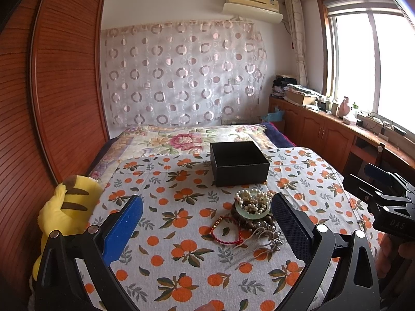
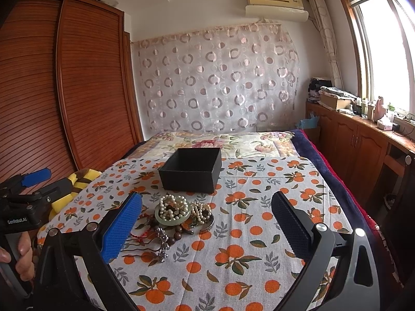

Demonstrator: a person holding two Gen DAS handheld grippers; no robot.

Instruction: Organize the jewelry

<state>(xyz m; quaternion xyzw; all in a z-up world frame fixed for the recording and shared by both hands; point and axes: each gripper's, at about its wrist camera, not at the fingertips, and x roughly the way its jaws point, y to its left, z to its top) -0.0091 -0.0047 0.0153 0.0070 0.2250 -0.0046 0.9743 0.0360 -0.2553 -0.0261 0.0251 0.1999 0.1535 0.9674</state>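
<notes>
Both grippers, left (image 1: 207,223) and right (image 2: 207,223), gape wide, gripping nothing. Jewelry heap (image 2: 179,217) on the orange-print cloth (image 2: 233,259): pearl strands coiled in a glassy green bangle (image 1: 253,213), wooden beads, red cord (image 1: 225,233), metal hairpins. Matte black square box (image 2: 190,178) sits just behind

One black open box (image 1: 240,163) is seen on one orange-print cloth (image 1: 181,259). One jade bangle (image 2: 172,217) is counted, with pearl strands (image 2: 173,206) piled in it whose number cannot be told. One red cord bracelet (image 1: 225,234) is seen and one yellow plush toy (image 1: 68,207). Two grippers are counted: left gripper (image 1: 207,228), right gripper (image 2: 206,226).
</notes>
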